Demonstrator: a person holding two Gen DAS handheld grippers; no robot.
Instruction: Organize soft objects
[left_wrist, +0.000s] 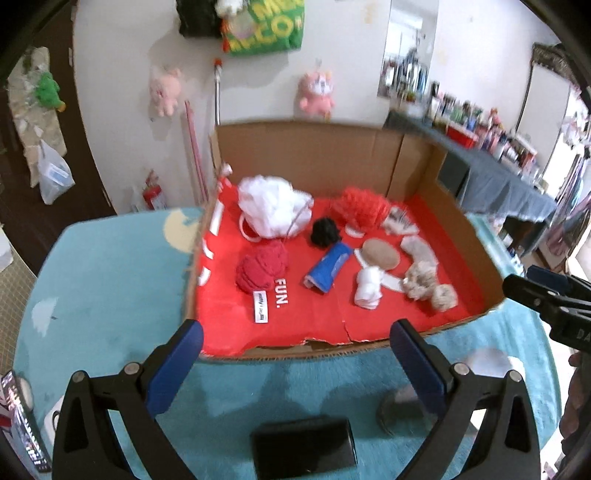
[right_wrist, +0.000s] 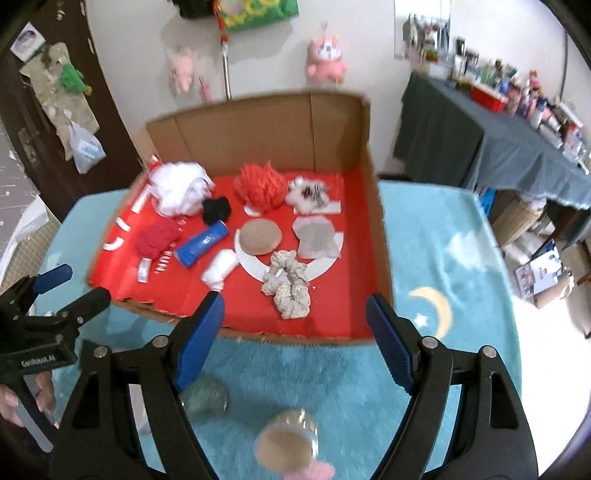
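The left gripper (left_wrist: 295, 350) and right gripper (right_wrist: 295, 325) are held with jaws released, nothing between them. Both are seen at lower centre, over the near edge of the cardboard box (left_wrist: 332, 147), where bare red lining (left_wrist: 314, 317) is left.

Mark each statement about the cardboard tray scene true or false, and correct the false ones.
1. Both claws are holding soft items. False: the left claw and the right claw are open and empty, in front of the cardboard tray.
2. The blue tube lies on its side on the tray's red lining. True.
3. The black puff sits outside the tray on the teal rug. False: it is inside the tray, next to the white mesh pouf.
4. The tan round pad lies inside the tray. True.
5. A pink plush toy hangs on the wall behind the tray. True.
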